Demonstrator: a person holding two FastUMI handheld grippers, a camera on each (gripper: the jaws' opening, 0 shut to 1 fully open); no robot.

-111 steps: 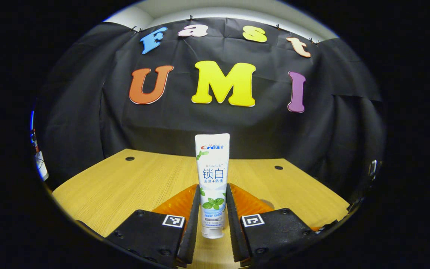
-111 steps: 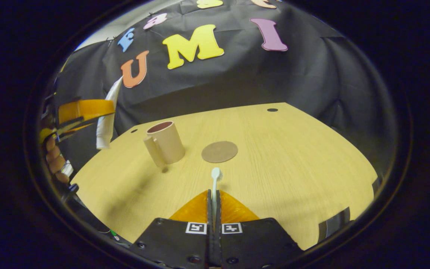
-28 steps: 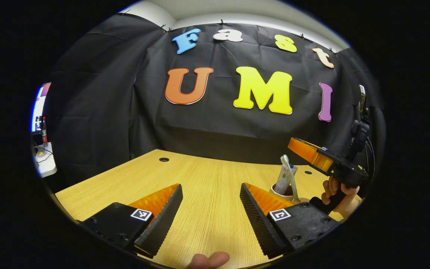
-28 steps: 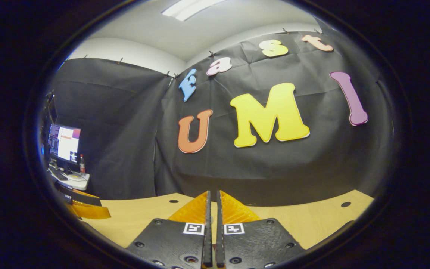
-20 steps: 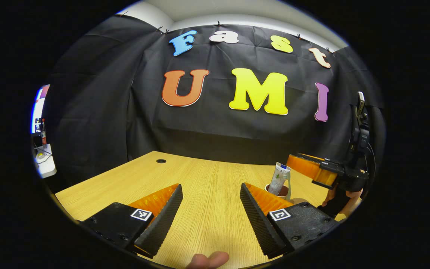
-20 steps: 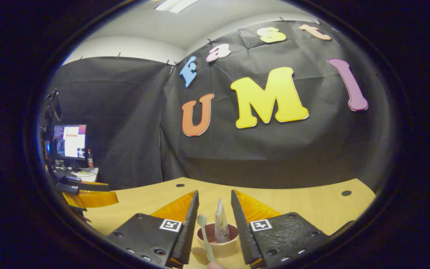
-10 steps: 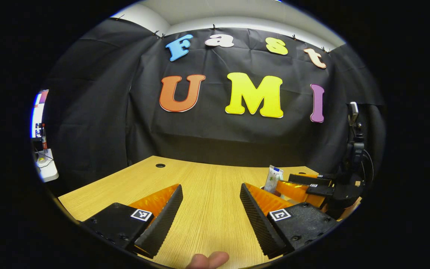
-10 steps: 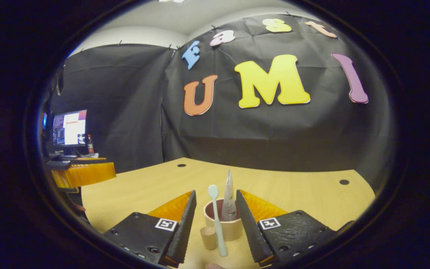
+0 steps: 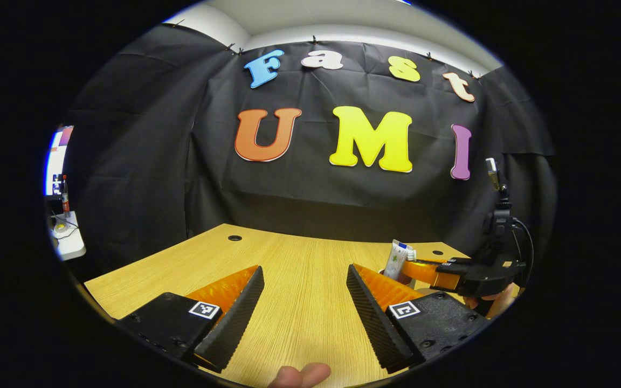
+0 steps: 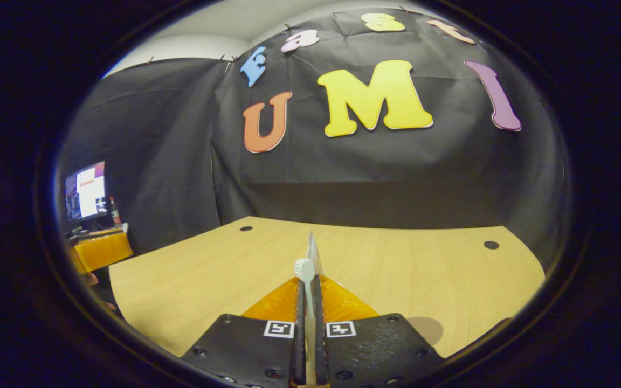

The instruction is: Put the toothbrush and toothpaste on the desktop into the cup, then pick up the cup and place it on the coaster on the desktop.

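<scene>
In the right gripper view my right gripper (image 10: 308,283) has closed to a narrow slit. The pale toothbrush (image 10: 305,268) runs along that slit and the toothpaste tube's tip (image 10: 314,247) rises just behind it. The cup lies hidden under the fingers; its handle faced them a moment ago. From the left gripper view the right gripper (image 9: 417,265) sits low at the far right of the table, the white toothpaste tube (image 9: 396,258) standing up behind it. My left gripper (image 9: 305,275) hangs open over bare wood with nothing between its fingers.
A brown round coaster (image 10: 427,327) lies on the wooden table (image 10: 423,269) just right of the right gripper. The left gripper (image 10: 100,249) shows at the far left, below a monitor (image 10: 85,189). A person's fingertip (image 9: 299,374) is at the bottom edge.
My right gripper moved down and forward around the cup and went from open to shut. The left gripper has stayed open and almost still.
</scene>
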